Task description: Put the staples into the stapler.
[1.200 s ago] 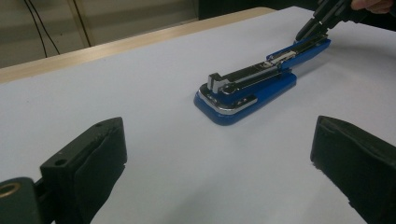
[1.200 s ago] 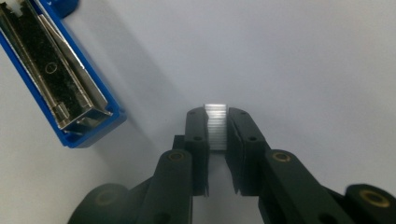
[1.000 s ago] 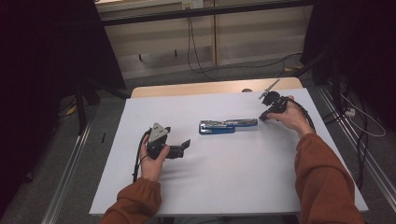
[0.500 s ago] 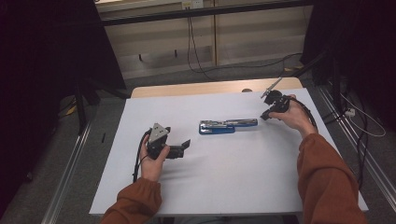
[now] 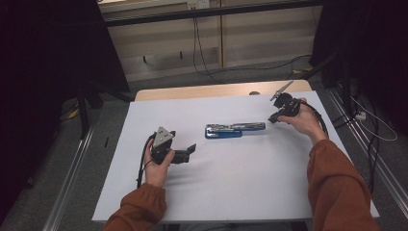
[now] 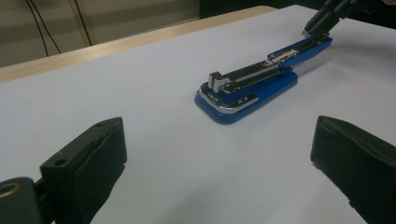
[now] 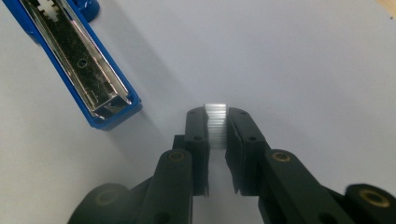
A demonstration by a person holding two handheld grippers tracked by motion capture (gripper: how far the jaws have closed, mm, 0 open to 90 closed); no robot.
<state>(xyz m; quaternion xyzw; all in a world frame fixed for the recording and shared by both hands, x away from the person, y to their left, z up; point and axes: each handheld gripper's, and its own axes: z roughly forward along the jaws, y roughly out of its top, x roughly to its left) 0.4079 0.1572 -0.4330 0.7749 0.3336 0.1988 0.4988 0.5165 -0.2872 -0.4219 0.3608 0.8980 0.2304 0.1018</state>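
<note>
Gripping a strip of staples (image 7: 216,125), my right gripper (image 7: 216,122) has its jaws closed almost fully on it, just beside the open end of the stapler (image 5: 234,130). From above I see that gripper (image 5: 275,117) at the table's (image 5: 240,192) right side, tilted down; whether the strip touches the paper-white surface I cannot tell. I keep my left gripper (image 6: 219,154) wide open with nothing in it, resting low near the table's left, its jaws pointed at the stapler (image 6: 254,84). That blue stapler lies mid-table with its top swung open and the metal channel (image 7: 77,58) bared.
</note>
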